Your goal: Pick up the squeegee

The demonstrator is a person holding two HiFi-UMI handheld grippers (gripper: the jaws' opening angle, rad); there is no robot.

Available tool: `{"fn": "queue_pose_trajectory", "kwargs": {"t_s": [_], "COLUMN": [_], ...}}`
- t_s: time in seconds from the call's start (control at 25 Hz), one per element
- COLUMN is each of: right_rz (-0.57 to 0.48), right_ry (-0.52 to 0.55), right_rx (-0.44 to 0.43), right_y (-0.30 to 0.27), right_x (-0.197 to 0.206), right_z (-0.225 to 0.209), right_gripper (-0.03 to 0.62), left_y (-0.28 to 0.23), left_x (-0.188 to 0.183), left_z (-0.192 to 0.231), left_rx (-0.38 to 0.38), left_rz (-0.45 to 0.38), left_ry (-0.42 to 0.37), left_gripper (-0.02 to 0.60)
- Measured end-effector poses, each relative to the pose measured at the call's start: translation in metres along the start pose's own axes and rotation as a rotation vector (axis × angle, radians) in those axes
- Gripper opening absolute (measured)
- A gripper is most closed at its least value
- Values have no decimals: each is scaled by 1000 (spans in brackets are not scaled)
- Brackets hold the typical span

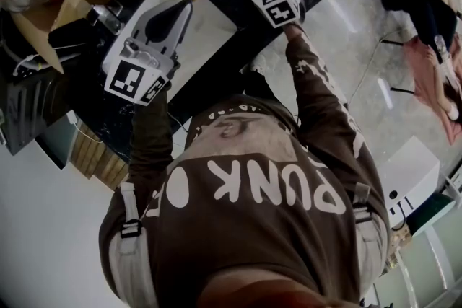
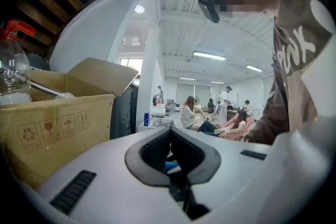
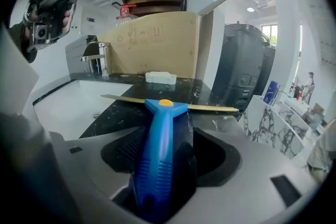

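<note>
Clearly, the right gripper is clamping its two jaws on the squeegee, a blue plastic handle with a yellow dot at its head and a long, thin yellowish blade. In the right gripper view the ribbed handle is running from the bottom centre of the frame straight up and away from the camera, pressed between the dark pads. The blade is crossing it at right angles, so the tool is forming a T. The blade's long axis is stretching nearly level from the left-centre to the right-centre of that frame, low over the dark speckled stone countertop; whether it is touching the stone cannot be told. A white sink basin is lying at the left, and an open brown cardboard box is standing behind. In the head view the blade is slanting from the centre up toward the top edge, the handle pointing down and right into the right gripper near the top centre. The left gripper is hovering at the upper left of that view, its jaws meeting with nothing between them.
</note>
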State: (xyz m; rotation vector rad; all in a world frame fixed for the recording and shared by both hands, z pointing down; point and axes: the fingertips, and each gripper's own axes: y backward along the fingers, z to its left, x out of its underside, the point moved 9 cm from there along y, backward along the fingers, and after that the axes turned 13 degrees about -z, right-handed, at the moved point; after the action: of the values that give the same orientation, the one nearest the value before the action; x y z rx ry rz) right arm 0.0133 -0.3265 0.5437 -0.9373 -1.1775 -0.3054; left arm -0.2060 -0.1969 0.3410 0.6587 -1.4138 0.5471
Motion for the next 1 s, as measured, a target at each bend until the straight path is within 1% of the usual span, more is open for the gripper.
{"fn": "queue_pose_trajectory", "kwargs": {"t_s": [0.12,0.2,0.36,0.6,0.84,1.0], "right_rz": [7,10,6,-43,-82,-115], "right_ry": [46,62,41,-15,-42,-42], "right_rx": [-33,-30,8,17,29,53], "right_y": [0,-1,-1,5,16,31], "right_x": [-2,-3,-3,-5,-8,-15], "right_z": [8,12,9,6,6,1], "right_gripper": [210,161,147,147,147,147], "left_y": [0,0,1,3,2,-1], "left_x": [-1,-1,-2,-3,-3,-3], "left_z": [-1,-1,-2,-3,-4,-5], "left_rx": [3,5,6,8,12,18], "left_rz": [-1,-2,0,5,4,3], "left_ry": [-2,-3,-6,-6,-6,-7], "left_gripper": [3,3,3,3,3,3]}}
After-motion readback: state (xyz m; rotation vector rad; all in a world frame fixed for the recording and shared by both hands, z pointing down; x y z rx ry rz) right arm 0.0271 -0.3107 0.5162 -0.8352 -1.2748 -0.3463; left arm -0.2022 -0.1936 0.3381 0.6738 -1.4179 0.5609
